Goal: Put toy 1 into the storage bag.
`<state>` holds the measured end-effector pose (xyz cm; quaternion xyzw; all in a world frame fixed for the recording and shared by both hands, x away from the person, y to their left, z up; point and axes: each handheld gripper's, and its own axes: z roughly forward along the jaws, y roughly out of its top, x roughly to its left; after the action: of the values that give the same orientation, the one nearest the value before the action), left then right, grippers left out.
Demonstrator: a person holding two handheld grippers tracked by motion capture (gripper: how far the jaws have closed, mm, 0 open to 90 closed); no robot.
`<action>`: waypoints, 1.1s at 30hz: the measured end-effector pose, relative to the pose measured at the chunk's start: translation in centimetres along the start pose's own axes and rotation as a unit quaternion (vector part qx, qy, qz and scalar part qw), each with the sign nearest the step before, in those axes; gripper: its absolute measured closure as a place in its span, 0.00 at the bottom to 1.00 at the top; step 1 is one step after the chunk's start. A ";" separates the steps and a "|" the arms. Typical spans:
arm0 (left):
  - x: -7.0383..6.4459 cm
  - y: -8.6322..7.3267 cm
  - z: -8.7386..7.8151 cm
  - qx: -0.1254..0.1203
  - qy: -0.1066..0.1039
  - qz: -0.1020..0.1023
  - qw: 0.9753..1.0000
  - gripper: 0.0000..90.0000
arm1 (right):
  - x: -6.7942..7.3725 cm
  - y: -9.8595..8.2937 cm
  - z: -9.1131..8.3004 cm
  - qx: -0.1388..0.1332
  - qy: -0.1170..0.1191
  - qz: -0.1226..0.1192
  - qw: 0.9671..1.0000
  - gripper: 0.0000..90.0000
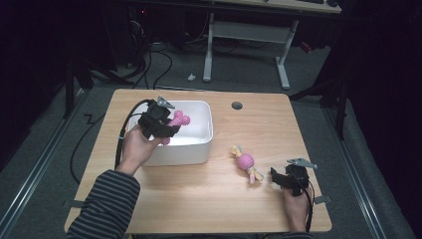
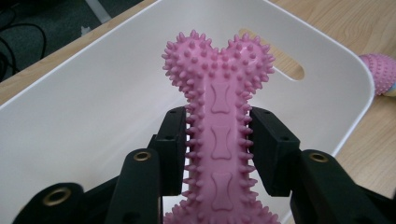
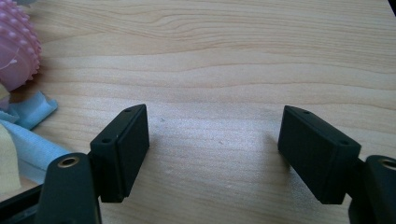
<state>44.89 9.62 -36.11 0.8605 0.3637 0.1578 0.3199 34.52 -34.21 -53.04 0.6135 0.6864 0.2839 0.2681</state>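
Observation:
My left gripper (image 1: 166, 127) is shut on a pink spiky bone toy (image 2: 218, 121), held over the open top of the white bin (image 1: 204, 137). The bone (image 1: 178, 120) points toward the bin's far right, its shaft clamped between both pads (image 2: 173, 149). A pink spiky ball toy (image 1: 245, 162) with yellow and blue ribbon ends lies on the table right of the bin. My right gripper (image 1: 279, 180) rests low on the table near the front right, open, with bare wood between its jaws. The ball (image 3: 16, 51) and its ribbons lie just left of it.
The wooden table (image 1: 259, 124) has a round cable hole (image 1: 237, 105) near its far edge. Beyond it stand a white desk frame (image 1: 249, 35) and cables on the grey floor. The bin's inside (image 2: 93, 116) looks bare.

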 end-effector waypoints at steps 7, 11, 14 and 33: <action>0.8 -0.3 0.6 0.003 -0.002 -0.016 1.000 0.65 | 0.0 0.0 0.0 0.000 0.000 -0.001 1.000 0.28; 1.1 -0.5 1.3 0.015 0.002 -0.023 1.000 0.65 | 0.0 0.0 0.0 0.000 -0.001 -0.001 1.000 0.28; 1.1 -0.6 1.5 0.021 0.003 -0.022 1.000 0.64 | 0.0 0.0 0.0 0.000 0.001 -0.001 1.000 0.28; 0.5 -1.8 -2.9 -0.042 0.011 -0.024 0.999 0.42 | 0.0 0.0 0.0 0.001 0.000 -0.001 1.000 0.28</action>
<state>42.80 12.20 -35.18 0.8357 0.3808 0.1749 0.3550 34.55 -34.18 -53.03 0.6129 0.6876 0.2828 0.2675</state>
